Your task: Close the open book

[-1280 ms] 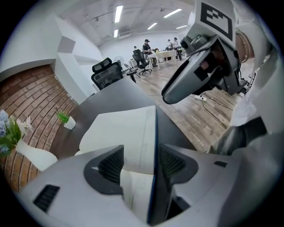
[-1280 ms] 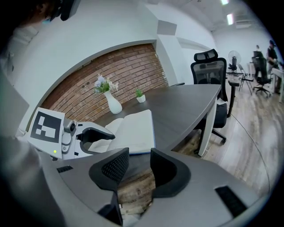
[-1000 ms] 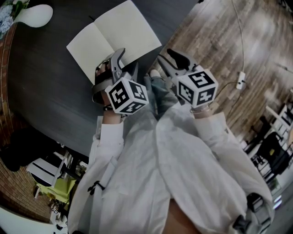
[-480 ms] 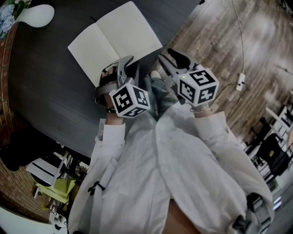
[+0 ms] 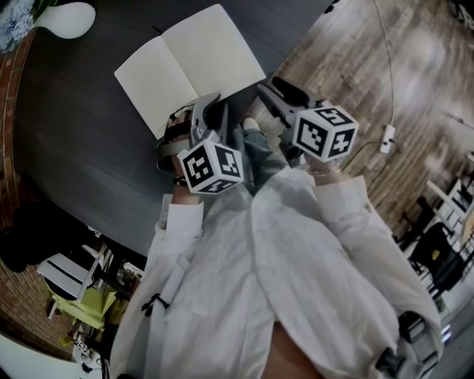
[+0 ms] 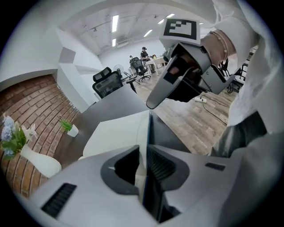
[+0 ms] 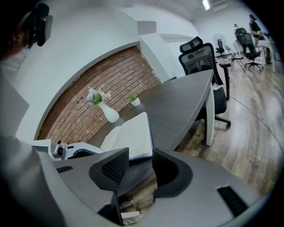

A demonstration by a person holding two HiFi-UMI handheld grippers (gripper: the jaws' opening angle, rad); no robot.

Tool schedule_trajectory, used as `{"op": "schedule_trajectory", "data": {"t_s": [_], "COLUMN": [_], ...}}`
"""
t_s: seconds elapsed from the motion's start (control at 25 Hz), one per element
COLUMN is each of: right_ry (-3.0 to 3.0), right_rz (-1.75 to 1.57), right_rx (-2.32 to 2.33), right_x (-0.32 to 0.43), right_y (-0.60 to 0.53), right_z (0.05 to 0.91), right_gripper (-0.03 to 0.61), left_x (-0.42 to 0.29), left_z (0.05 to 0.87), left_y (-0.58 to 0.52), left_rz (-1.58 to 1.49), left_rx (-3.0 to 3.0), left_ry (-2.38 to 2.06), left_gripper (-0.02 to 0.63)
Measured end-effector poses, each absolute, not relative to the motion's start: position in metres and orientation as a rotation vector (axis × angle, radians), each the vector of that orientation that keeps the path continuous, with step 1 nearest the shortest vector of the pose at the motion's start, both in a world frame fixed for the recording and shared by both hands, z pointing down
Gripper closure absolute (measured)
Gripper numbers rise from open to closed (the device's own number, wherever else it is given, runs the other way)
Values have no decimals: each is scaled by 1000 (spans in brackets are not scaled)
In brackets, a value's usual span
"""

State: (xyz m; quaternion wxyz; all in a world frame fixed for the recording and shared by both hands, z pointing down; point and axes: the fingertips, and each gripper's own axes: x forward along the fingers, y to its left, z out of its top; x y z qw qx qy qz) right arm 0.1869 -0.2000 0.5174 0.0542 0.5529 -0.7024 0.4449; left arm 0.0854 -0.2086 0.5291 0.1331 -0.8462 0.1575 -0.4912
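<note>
An open book (image 5: pixel 189 66) with blank cream pages lies flat on the dark table (image 5: pixel 81 148). My left gripper (image 5: pixel 211 105) is at the near edge of its right-hand page. In the left gripper view the jaws (image 6: pixel 143 162) are closing, with the page block and dark cover (image 6: pixel 148 133) filling the narrow gap between the pads. My right gripper (image 5: pixel 268 86) hovers just right of the book's near corner, over the table's edge. It is open with nothing between its fingers (image 7: pixel 141 165). From there the book (image 7: pixel 133 133) lies just ahead.
A white vase (image 5: pixel 70 20) with flowers stands at the table's far left, a small potted plant (image 7: pixel 133 99) beyond it by the brick wall. Wooden floor (image 5: pixel 355 74) with a cable and power strip (image 5: pixel 386 133) lies to the right. An office chair (image 7: pixel 202 57) stands at the table's far end.
The left gripper's jaws have narrowed from wide apart to close around the book's near edge. The right gripper's cube has rolled a little. Neither hand has travelled far.
</note>
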Motion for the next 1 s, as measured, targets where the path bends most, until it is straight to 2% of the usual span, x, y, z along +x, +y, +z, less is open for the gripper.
{"op": "schedule_trajectory", "data": {"t_s": [0.28, 0.52, 0.76, 1.0], "right_ry": [-2160, -2157, -2220, -2222], "right_rz": [1656, 1707, 1997, 2021], "right_rx": [1709, 1711, 1707, 1695], "right_x": [183, 187, 177, 176], "right_y": [-208, -214, -226, -231], "right_z": [518, 517, 515, 519], "right_gripper": [433, 433, 433, 433], "left_x": [86, 85, 84, 85], "left_z": [519, 515, 516, 515], "left_y": [-209, -210, -211, -209], "left_rz": [-1376, -1352, -1345, -1341], "left_rx": [-2481, -2498, -2505, -2514], "left_ry": [502, 531, 550, 563], "left_gripper": [558, 561, 561, 561]}}
